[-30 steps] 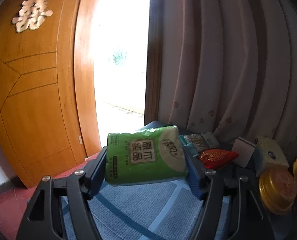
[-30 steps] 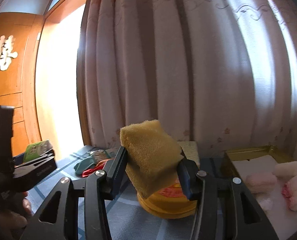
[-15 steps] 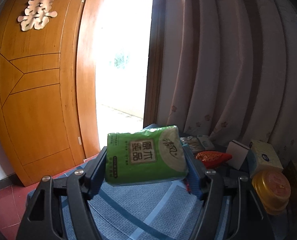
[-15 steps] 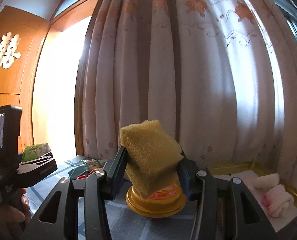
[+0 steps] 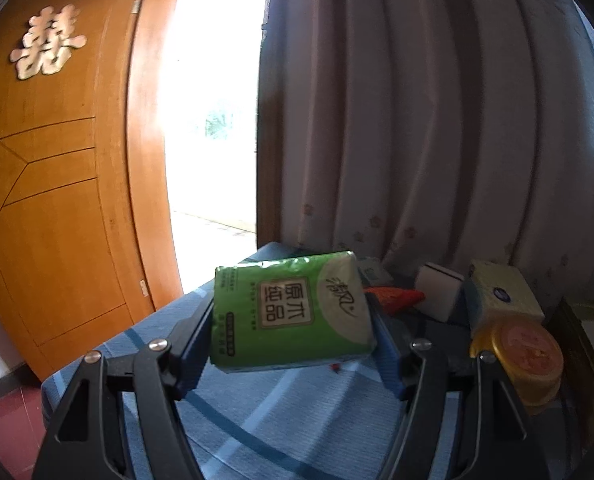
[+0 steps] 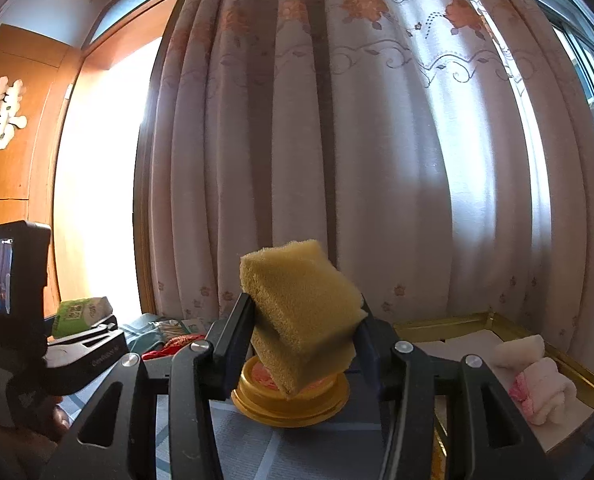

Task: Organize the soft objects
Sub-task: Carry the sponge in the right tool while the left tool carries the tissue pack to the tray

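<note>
Green glossy plastic wraps the soft tissue pack (image 5: 291,312), pinched between the left hand-held gripper (image 5: 293,334) fingers above the blue woven desk (image 5: 257,420). The right hand-held gripper (image 6: 305,340) squeezes a porous yellow sponge (image 6: 301,312), tilted, above a round gold tin (image 6: 291,398), beside a gold-rimmed tray (image 6: 577,368) of rolled pink towels (image 6: 537,384).

1 tissue pk (image 5: 293,312), 1 sponge (image 6: 303,312), 2 towels (image 6: 537,380)

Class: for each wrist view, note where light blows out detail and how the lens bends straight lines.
Left wrist view: the open doorway is overexposed to white; the wooden door bows outward. Right wrist view: backlit curtain glows, the sponge sits in shade, window frame curves.
</note>
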The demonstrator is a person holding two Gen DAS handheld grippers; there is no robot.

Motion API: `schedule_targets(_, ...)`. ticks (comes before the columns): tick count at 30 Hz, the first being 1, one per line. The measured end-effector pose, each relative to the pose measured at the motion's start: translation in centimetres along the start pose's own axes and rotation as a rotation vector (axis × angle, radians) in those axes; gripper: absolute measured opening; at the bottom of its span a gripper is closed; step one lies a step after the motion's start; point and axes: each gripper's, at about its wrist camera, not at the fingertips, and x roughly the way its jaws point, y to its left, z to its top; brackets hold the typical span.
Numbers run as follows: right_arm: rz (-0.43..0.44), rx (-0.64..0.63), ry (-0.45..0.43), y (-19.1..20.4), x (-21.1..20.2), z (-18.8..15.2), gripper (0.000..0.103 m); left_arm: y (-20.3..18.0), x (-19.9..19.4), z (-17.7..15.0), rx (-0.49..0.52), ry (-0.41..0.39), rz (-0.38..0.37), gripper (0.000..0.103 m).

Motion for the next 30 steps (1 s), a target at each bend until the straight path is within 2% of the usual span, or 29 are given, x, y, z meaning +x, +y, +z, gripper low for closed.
schedule_targets(7, -0.044, 0.031, 0.03, -1.8, 0.2, -0.1, 0.05, -2.2, -0.7, -0.2, 0.035, 0.003, -0.043, 0.07)
schedule_targets(21, -0.091, 0.035, 0.021, -4.4, -0.7, -0.1, 0.05, -5.5, -2.0, -0.8, 0.064, 0.019, -0.115, 0.07)
schedule_targets(30, -0.133, 0.052, 0.036, -6.6, -1.4, -0.2, 0.05, -8.6, -3.1, -1.4, 0.102, 0.032, -0.192, 0.07)
